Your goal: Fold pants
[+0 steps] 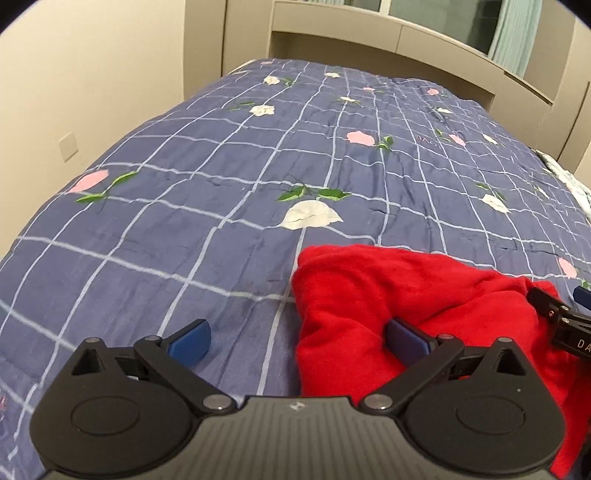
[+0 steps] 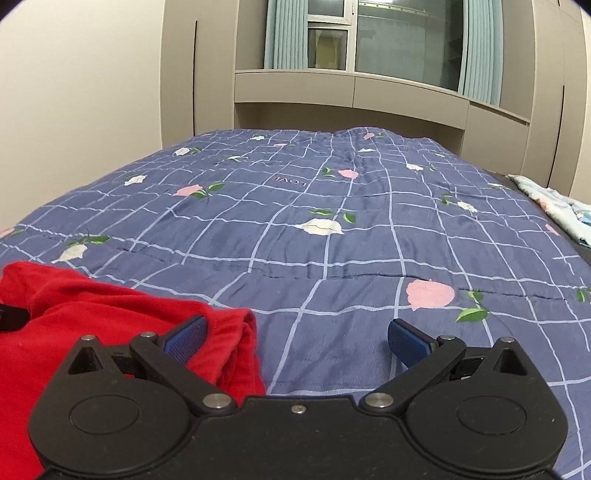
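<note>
Red pants (image 1: 388, 295) bunched in a soft heap on blue checked quilt (image 1: 184, 229), near the front edge of the bed, fabric rumpled and partly doubled over itself. Quilt printed with pale grid lines, pink and white flowers, green leaves; spread flat across the whole mattress. Left gripper (image 1: 297, 341) low over the quilt, jaws spread wide, nothing pinched: left blue pad over bare quilt, right blue pad (image 1: 406, 338) nestled in a hollow of the red cloth, possibly touching it, hard to say from this angle. Left edge of the heap lying between the two pads. Right gripper (image 2: 297, 341) likewise spread wide and gripping nothing: its left pad (image 2: 186, 338) over the red fabric, its right pad over plain quilt, rounded edge of the pants (image 2: 110, 314) ending between the two. Seen from the left wrist view, black tip of the right gripper (image 1: 561, 317) poking in at the right edge, resting on or just above the far side of the heap. In the right wrist view, a dark bit of the other gripper showing at the far left beside the cloth. Beige built-in cabinets (image 2: 351, 88) along the head of the bed, window with teal curtains (image 2: 286, 33) above. Light patterned cloth (image 2: 557, 210) at the right side of the bed, apart from the pants. Cream wall with a switch plate (image 1: 69, 147) off to the left.
</note>
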The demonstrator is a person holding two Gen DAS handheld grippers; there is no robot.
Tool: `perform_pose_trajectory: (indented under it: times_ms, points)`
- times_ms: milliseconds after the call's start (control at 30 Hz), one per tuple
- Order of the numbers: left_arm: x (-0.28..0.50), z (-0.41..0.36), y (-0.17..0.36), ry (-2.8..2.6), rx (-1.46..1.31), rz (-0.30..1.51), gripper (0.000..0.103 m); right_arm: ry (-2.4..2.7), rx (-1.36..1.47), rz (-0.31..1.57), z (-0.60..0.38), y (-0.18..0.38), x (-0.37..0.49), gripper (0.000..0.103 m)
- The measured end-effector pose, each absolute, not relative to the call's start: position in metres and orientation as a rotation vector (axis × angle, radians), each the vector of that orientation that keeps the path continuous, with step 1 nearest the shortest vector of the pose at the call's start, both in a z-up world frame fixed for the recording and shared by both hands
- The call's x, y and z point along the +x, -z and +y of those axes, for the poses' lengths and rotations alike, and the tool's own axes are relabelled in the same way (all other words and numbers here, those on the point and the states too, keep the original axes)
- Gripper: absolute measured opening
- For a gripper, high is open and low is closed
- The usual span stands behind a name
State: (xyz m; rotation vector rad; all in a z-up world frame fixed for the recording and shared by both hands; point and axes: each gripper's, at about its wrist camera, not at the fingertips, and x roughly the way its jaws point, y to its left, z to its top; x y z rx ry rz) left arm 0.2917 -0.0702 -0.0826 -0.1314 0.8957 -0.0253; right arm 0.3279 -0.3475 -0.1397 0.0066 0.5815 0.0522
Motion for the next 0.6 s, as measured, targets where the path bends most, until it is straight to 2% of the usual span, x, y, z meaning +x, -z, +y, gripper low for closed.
perform_pose_trajectory:
  times_ms: [300, 600]
  points:
    - [0.251, -0.063, 0.056, 0.043, -0.156, 0.883, 0.102, -0.013, 0.028, 0.521, -0.347, 0.116, 0.270, 0.103]
    - [0.232, -0.067, 0.073, 0.055, -0.124, 0.925, 0.103, 0.013, 0.009, 0.649, -0.343, 0.135, 0.263, 0.102]
